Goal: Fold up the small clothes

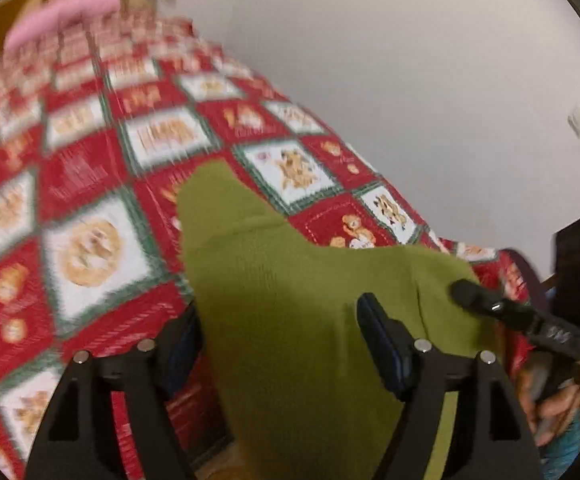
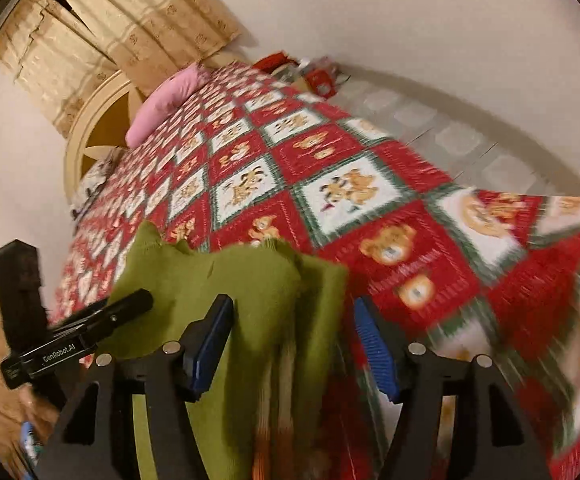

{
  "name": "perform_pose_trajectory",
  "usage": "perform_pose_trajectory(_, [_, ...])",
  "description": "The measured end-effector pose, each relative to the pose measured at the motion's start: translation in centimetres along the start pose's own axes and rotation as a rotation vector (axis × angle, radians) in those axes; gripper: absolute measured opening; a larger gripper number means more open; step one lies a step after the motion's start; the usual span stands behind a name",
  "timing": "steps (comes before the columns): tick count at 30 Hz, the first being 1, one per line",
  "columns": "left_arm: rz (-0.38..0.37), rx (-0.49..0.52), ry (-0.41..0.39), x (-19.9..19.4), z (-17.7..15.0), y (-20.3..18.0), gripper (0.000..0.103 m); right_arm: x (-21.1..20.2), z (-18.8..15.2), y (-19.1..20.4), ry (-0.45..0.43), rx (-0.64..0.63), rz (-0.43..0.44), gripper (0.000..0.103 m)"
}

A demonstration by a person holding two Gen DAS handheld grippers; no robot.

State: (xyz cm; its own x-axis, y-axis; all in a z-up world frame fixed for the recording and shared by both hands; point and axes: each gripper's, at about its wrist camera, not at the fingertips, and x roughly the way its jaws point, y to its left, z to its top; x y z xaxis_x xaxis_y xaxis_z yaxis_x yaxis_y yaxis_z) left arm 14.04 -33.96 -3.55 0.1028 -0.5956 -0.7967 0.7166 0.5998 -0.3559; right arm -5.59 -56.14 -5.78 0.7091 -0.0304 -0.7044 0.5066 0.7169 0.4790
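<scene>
A small olive-green knit garment (image 1: pixel 290 264) lies over the near edge of the bed and hangs down toward me. My left gripper (image 1: pixel 280 308) is open, its blue-padded jaws wide apart with the cloth loose between them. My right gripper (image 2: pixel 293 302) is open too, and the garment (image 2: pixel 250 280) droops in folds between its pads without being pinched. One black finger of the right gripper (image 1: pixel 474 296) rests over the cloth's right part in the left wrist view. The left gripper's finger (image 2: pixel 126 308) shows at the cloth's left edge in the right wrist view.
The bed carries a red, white and green teddy-bear quilt (image 2: pixel 370 200) with a pink pillow (image 2: pixel 162 104) at its head. A cream headboard (image 2: pixel 98 128) and beige curtain (image 2: pixel 110 20) stand behind. A white wall runs along the far side. A hand (image 1: pixel 550 400) holds the right gripper.
</scene>
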Motion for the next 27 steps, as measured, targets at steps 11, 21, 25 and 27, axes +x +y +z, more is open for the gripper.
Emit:
perform_pose_trajectory(11, [0.003, -0.019, -0.159, -1.1, 1.5, 0.2, 0.022, 1.3, 1.0, 7.9, -0.111, -0.338, -0.095, 0.024])
perform_pose_trajectory(21, [0.178, -0.048, -0.088, 0.9, 3.4, 1.5, 0.057, 5.4, 3.5, 2.8, -0.047, -0.192, -0.161, 0.041])
perform_pose_trajectory(25, [0.212, -0.013, -0.178, -4.0, 1.5, 1.6, 0.069, 0.3, 2.4, 2.4, -0.139, -0.18, -0.219, 0.044])
perform_pose_trajectory(27, [0.205, 0.003, -0.204, -5.4, 0.1, 1.5, 0.073, -2.9, 1.4, 2.2, -0.196, -0.173, -0.237, 0.044])
